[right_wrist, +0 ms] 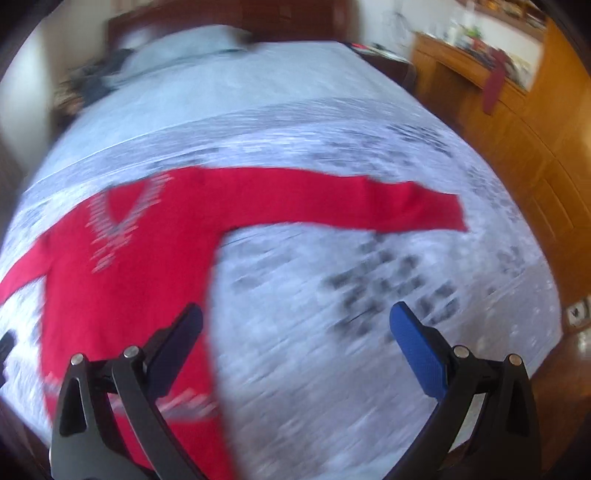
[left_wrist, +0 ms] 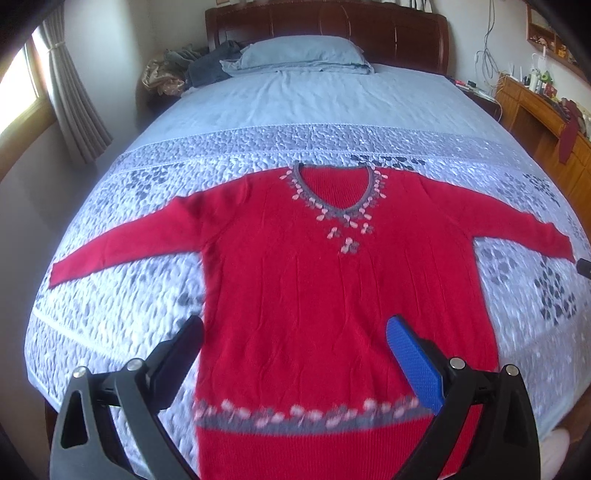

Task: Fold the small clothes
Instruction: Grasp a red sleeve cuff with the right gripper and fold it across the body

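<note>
Red sweater [left_wrist: 332,288] — flat, sleeves spread.

Quilted blue bed [left_wrist: 295,107], dark headboard [left_wrist: 332,26], curtained window [left_wrist: 18,85], wooden dresser [left_wrist: 535,110]

Daylight from window [left_wrist: 16,92], upper left, glaring; I note fisheye-bent edges; right wrist view heavily motion-blurred.
</note>
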`<state>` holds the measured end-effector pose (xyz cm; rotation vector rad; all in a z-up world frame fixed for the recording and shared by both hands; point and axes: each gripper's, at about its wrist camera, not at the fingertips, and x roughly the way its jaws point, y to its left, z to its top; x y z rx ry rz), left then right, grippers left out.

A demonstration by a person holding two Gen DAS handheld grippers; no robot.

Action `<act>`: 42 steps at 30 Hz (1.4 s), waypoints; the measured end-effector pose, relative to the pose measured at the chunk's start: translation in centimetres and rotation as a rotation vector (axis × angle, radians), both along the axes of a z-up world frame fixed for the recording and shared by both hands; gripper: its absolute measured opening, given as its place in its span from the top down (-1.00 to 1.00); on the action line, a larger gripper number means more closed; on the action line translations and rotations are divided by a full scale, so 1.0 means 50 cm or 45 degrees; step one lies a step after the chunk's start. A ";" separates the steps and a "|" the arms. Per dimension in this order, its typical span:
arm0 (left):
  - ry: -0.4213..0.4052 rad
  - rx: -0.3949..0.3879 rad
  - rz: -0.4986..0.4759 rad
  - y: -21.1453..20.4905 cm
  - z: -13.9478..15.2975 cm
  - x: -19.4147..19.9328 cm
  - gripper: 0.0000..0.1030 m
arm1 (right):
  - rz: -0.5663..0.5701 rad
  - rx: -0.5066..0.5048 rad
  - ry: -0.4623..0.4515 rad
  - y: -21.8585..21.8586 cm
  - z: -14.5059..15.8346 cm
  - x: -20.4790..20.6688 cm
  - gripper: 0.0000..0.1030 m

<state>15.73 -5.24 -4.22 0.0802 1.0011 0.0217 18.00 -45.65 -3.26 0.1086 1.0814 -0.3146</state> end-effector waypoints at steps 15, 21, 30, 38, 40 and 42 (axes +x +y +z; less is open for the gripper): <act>0.088 -0.100 -0.036 -0.223 -0.131 0.311 -0.93 | -0.402 0.166 0.299 -0.598 -0.227 0.173 -0.58; 0.122 -0.108 -0.102 -0.296 -0.167 0.328 -0.93 | -0.380 0.304 0.266 -0.648 -0.269 0.174 -0.41; 0.118 -0.063 -0.020 -0.190 -0.170 0.312 -0.93 | -0.303 0.390 0.102 -0.612 -0.191 0.148 0.86; 0.123 -0.010 0.155 0.007 -0.174 0.295 -0.93 | 0.029 0.363 0.003 -0.328 -0.046 0.253 0.87; 0.122 -0.023 0.183 0.047 -0.171 0.286 -0.93 | 0.130 0.368 0.005 -0.220 -0.028 0.291 0.87; 0.121 -0.043 0.191 0.073 -0.167 0.278 -0.93 | 0.231 0.372 0.024 -0.104 -0.022 0.331 0.87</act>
